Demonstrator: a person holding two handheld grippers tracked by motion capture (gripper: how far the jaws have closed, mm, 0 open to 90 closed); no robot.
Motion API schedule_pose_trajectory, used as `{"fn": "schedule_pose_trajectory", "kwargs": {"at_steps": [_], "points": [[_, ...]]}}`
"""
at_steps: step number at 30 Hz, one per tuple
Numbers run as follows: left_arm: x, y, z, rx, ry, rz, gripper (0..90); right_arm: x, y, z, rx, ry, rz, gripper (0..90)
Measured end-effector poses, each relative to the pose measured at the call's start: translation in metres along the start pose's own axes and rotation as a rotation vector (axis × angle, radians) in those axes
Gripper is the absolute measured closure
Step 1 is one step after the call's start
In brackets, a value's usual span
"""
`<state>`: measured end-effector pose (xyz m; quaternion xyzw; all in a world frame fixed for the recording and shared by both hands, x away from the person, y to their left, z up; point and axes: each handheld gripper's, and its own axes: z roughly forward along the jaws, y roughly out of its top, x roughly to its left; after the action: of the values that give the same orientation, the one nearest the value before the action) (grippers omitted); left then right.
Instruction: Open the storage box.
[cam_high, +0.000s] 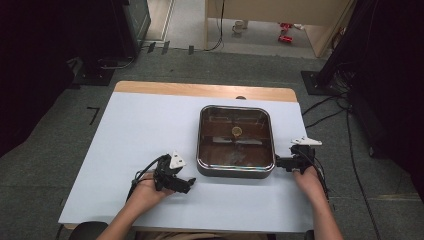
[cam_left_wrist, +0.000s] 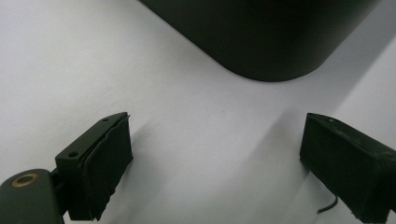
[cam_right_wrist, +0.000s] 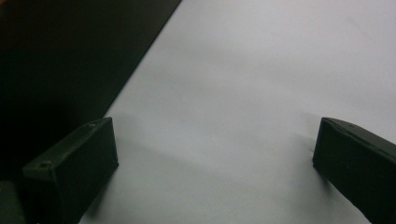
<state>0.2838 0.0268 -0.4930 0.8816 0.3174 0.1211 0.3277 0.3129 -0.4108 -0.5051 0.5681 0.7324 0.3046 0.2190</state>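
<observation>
pan (cam_left_wrist: 261, 32): cut off by top edge, left gripper view | small round thing in pan (cam_high: 236, 131): too small to tell

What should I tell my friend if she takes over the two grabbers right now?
Left gripper: jaws open, holding nothing, low over the white table, near the front left corner of the square pan.
Right gripper: jaws open, holding nothing, close beside the pan's right front corner.
The pan sits mid-table with something small and round inside.
Done: nothing gripped.
Left: probably grip the pan from both sides.
</observation>
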Motion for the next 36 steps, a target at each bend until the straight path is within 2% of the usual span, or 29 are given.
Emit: {"fn": "schedule_pose_trajectory", "kwargs": {"at_steps": [1,2,4,9,11,13,16,22,24,28,33,36], "points": [[0.000,0.000,0.000,0.000,0.000,0.000,8.9,0.000,0.000,0.000,0.000,0.000,0.000,0.0],[0.001,0.003,0.000,0.026,-0.004,0.002,9.1,0.000,0.000,0.000,0.000,0.000,0.001,0.0],[0.001,0.006,0.000,0.047,-0.006,0.005,9.1,0.000,0.000,0.000,0.000,0.000,0.000,0.0],[0.004,0.007,-0.002,0.061,-0.022,0.017,9.5,0.000,0.000,0.000,0.000,0.000,0.000,0.0],[0.006,0.009,-0.004,0.068,-0.013,0.017,14.7,0.000,0.000,0.000,0.000,0.000,0.000,0.0],[0.010,0.010,-0.009,0.056,-0.019,0.016,16.0,0.000,0.000,0.000,0.000,0.000,0.000,0.0],[0.018,0.011,-0.017,0.034,-0.042,0.001,27.3,0.000,0.000,0.000,0.000,0.000,0.000,0.0],[0.029,0.013,-0.032,0.002,-0.051,-0.013,34.4,0.000,0.000,0.000,-0.001,0.000,-0.001,0.0],[0.031,0.016,-0.036,-0.013,-0.060,-0.022,35.5,0.000,0.000,0.000,-0.001,-0.001,0.000,0.0],[0.033,0.025,-0.043,-0.032,-0.090,-0.005,36.6,0.000,0.000,0.000,-0.001,-0.001,-0.001,0.0],[0.034,0.035,-0.048,-0.052,-0.097,0.001,36.6,0.000,0.000,0.000,-0.001,-0.001,-0.001,0.0],[0.033,0.048,-0.051,-0.049,-0.097,0.026,36.6,0.000,0.000,0.000,-0.001,-0.001,-0.002,0.0]]}}
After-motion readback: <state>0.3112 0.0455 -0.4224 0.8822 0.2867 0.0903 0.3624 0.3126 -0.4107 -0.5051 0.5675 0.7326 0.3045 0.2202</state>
